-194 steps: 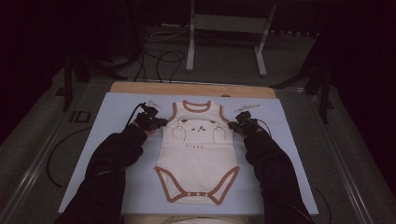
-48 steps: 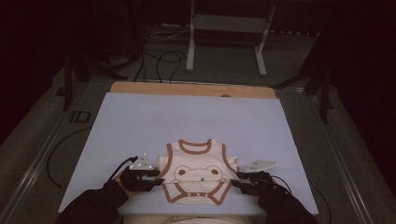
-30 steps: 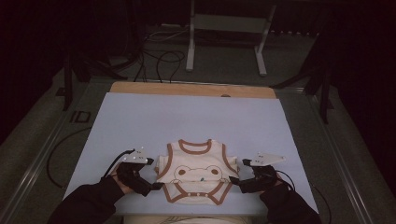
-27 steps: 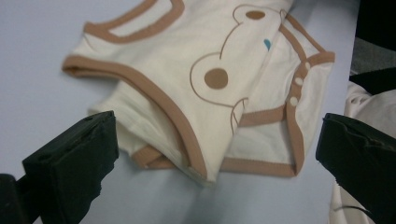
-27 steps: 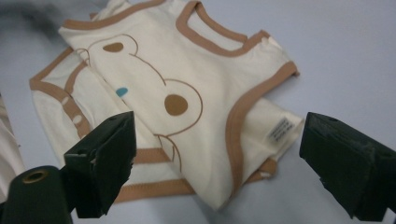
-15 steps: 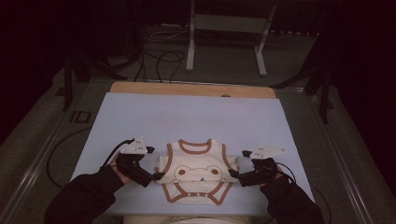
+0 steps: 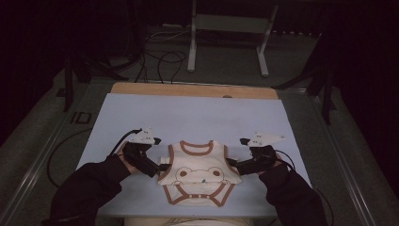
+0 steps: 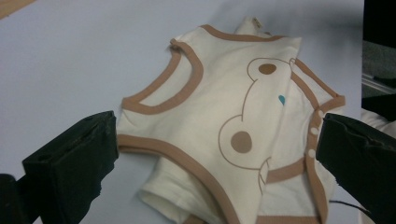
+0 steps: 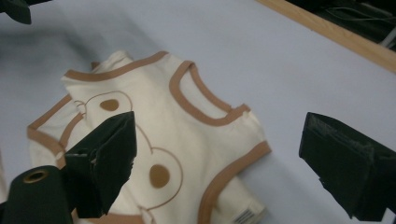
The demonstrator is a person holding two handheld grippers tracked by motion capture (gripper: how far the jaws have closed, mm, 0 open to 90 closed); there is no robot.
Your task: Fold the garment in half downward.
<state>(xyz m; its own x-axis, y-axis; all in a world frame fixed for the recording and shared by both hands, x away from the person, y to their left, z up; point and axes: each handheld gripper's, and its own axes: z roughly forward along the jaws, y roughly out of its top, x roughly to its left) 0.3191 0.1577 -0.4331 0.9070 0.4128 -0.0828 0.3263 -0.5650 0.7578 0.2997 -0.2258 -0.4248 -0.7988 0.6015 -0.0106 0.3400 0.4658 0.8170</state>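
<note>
A cream baby bodysuit (image 7: 197, 173) with brown trim and a bear face lies folded near the table's front edge, neck opening toward the far side. My left gripper (image 7: 161, 166) hovers at its left sleeve, jaws wide open. In the left gripper view the bodysuit (image 8: 233, 116) spreads between and beyond the open left gripper (image 8: 218, 128), with the snap flap at the right. My right gripper (image 7: 234, 164) sits at the right sleeve, also open. In the right gripper view the bodysuit (image 9: 154, 135) lies under the spread right gripper (image 9: 219, 128), which holds nothing.
A pale blue sheet (image 7: 197, 117) covers the table, with a wooden strip (image 7: 193, 89) along the far edge. Cables (image 7: 160, 56) and a metal stand (image 7: 226, 42) sit on the dark floor beyond. A person's dark sleeves (image 7: 89, 188) come in from the bottom.
The bodysuit, earlier spread flat mid-table, was drawn toward the front edge by its shoulders and folded over. In the last second both grippers let go and drew slightly outward and away.
</note>
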